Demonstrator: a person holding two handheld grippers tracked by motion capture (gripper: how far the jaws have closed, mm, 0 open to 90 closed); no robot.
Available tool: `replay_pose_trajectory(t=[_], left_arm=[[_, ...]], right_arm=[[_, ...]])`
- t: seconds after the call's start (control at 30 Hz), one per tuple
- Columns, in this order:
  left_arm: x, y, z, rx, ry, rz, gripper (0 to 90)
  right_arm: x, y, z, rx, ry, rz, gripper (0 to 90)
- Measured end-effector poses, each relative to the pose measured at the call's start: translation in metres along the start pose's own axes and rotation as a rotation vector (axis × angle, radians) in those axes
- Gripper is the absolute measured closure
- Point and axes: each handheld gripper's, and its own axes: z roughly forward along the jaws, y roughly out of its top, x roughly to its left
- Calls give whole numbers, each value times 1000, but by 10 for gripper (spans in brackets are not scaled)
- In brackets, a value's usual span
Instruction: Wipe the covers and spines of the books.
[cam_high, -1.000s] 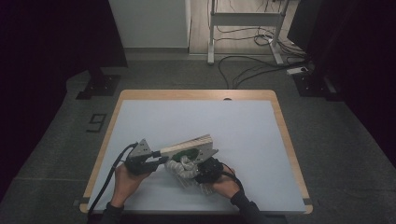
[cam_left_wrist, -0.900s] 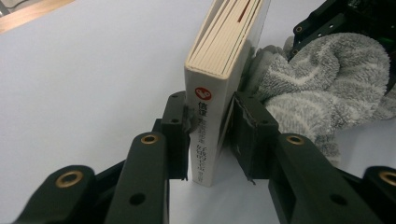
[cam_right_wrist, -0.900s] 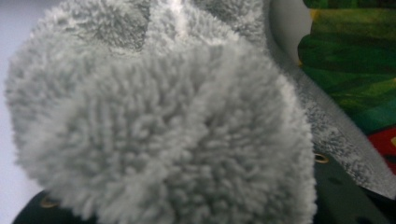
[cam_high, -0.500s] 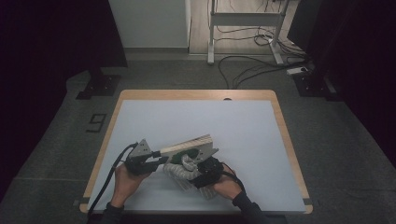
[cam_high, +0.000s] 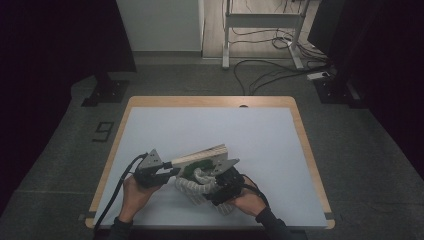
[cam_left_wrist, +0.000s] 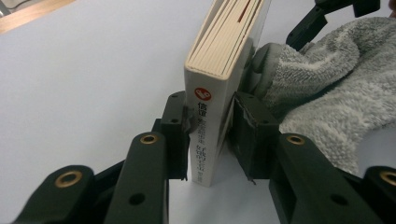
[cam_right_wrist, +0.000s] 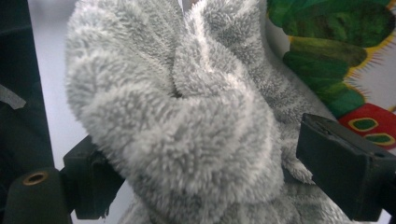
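Item one: book (cam_left_wrist: 219, 88), cream-paged, white spine with printed characters, stood on its edge on the table (cam_high: 260, 135) near the front edge, left of centre; its cover showed a green caterpillar picture (cam_right_wrist: 336, 51). I held it with the left gripper (cam_left_wrist: 211, 135), jaws clenched on the spine end, one pad against each cover.

Item two: grey fluffy towel (cam_right_wrist: 187, 116), bunched in a heap against the book's picture side, lying on the table just beside it.

Item three: right gripper (cam_right_wrist: 196, 172), my right hand behind it. Its jaws had just been opening; I saw the towel bulging between them, touching the left pad, clear of the right one.
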Motion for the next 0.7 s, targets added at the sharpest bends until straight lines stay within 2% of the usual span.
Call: replay_pose_trajectory(t=[0.37, 0.7], left_arm=[[0, 0, 0, -1, 0, 1, 666], [0, 0, 1, -1, -1, -1, 665]], right_arm=[[1, -6, -22, -27, -10, 12, 122], [-11, -23, -53, -58, -33, 54, 125]])
